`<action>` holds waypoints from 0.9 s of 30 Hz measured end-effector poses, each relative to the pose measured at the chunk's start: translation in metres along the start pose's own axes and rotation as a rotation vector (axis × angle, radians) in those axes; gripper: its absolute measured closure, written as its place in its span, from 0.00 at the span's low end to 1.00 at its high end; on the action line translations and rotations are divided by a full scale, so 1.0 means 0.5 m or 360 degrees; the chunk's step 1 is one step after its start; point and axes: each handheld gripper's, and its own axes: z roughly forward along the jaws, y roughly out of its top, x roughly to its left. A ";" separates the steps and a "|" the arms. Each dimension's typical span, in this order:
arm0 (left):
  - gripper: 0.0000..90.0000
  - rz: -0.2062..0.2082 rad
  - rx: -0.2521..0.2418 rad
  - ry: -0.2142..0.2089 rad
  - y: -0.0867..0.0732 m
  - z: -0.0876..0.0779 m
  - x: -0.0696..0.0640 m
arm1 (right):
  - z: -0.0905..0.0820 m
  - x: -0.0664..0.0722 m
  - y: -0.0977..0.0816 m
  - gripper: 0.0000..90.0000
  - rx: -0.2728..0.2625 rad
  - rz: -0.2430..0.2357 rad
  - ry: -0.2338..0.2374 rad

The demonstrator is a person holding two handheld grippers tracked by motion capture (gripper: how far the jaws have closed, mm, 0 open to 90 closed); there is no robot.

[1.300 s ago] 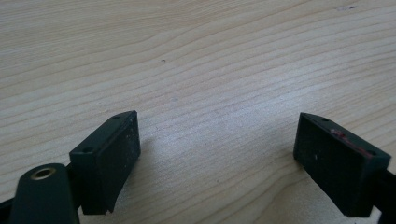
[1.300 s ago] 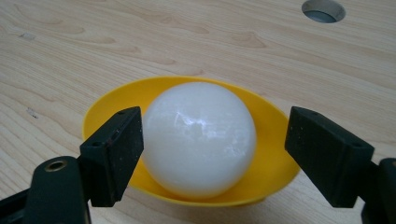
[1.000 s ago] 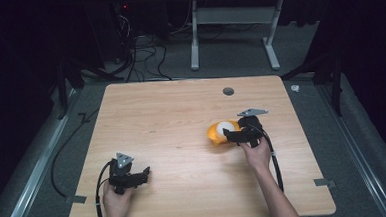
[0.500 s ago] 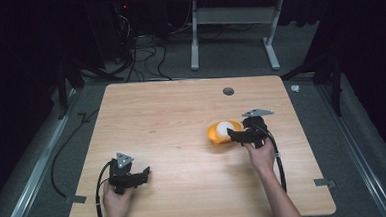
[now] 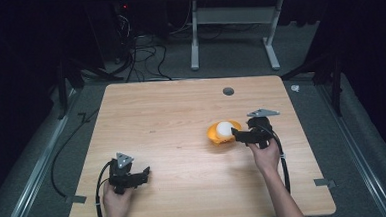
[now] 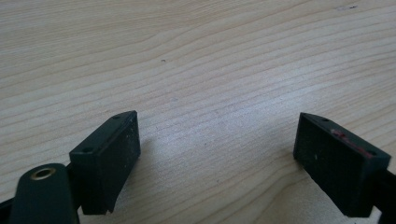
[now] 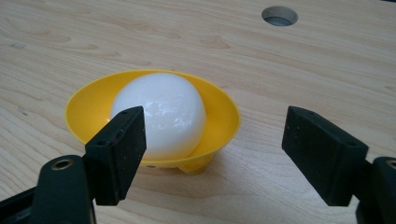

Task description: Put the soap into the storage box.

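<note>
High view puts the right hand-held gripper (image 5: 238, 133) just beside the yellow bowl (image 5: 213, 134), which sits right of centre on the wooden surface (image 5: 171, 114) with a white ball (image 5: 224, 129) resting in it. A second ago that gripper sat close against the bowl's right edge with its jaws on or at the rim; since then the hand has drawn back a little toward the person, and the bowl with its ball has stayed where it was. In the right gripper view the jaws stand wide apart and empty, the bowl (image 7: 219, 116) ahead of them and left of centre, the ball (image 7: 161, 114) glossy and seated low inside it (the left jaw overlaps the bowl in the picture, though whether it touches the rim I cannot tell). My reading is that this is a release: the bowl has been set down and let go, so the placing step looks finished, or else the hand is backing off to re-aim.

Over at the near left corner the left hand-held gripper (image 5: 143, 173) has not moved across the three moments; in the left gripper view its jaws are spread wide over bare wood, holding nothing.
</note>
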 end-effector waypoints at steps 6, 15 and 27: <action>0.17 0.0001 0.0000 0.0001 0.000 0.000 0.000 | -0.009 -0.009 -0.010 0.26 -0.0015 0.0012 -0.0007; 0.17 0.0001 0.0001 0.0001 0.000 0.000 0.000 | -0.024 -0.015 -0.018 0.27 -0.0034 0.0028 -0.0014; 0.17 0.0001 0.0001 0.0001 0.000 0.000 0.000 | -0.036 -0.020 -0.029 0.27 -0.0035 0.0033 -0.0021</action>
